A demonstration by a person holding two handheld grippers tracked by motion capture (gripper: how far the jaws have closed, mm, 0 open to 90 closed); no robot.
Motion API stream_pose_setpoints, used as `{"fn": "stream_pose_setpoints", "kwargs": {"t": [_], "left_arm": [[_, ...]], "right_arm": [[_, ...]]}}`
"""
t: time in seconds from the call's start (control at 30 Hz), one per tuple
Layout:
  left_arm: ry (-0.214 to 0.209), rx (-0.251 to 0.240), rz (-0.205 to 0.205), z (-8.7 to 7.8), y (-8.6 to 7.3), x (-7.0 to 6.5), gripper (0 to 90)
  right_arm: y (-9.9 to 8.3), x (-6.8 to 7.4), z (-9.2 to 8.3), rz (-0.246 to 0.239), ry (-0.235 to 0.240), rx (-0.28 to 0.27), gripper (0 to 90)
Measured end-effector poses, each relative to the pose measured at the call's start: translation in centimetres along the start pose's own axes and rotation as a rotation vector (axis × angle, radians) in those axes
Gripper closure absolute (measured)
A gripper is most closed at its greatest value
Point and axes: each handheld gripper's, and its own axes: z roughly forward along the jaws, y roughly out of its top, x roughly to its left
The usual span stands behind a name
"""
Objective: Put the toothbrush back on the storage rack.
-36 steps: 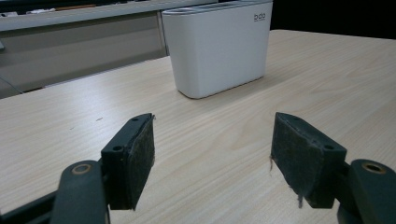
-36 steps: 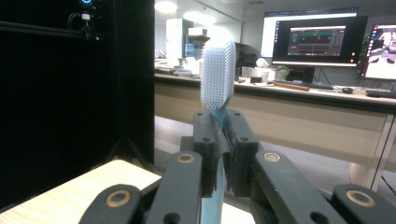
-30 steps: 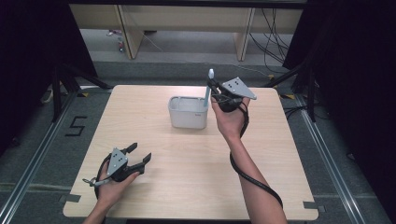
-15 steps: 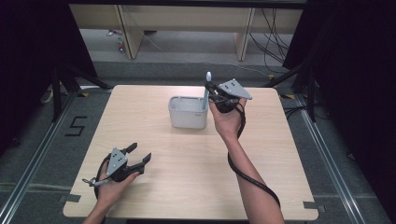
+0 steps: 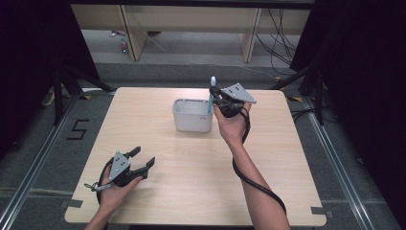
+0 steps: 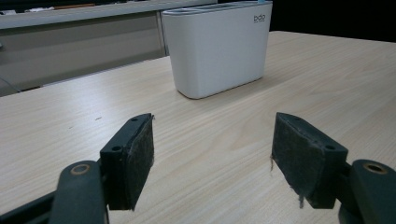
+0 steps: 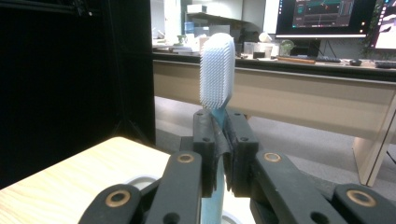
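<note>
Faintly, a small grey logo reading roughly "bdo" is seen printed near the top corner of the white holder [image 6: 217, 46], which stands on the pale wooden worktop [image 5: 167, 153]; a "5" is marked on the floor beside it. A toothbrush [image 7: 217, 74] with white bristles and a teal handle is held upright just over the holder's far right corner, clamped between the closed jaws of the right tool [image 5: 216, 98]. The left tool [image 5: 143, 160] is rested near the worktop's front left, jaws spread wide and empty.
</note>
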Motion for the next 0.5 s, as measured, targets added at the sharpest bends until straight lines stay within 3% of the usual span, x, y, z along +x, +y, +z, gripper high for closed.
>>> {"fn": "stream_pose_setpoints", "kwargs": {"t": [0.5], "left_arm": [[-0.001,0.0,0.0,-0.01,0.0,-0.01,28.9]], "right_arm": [[-1.18,-0.07,0.47,-0.001,-0.005,0.037,84.5]]}}
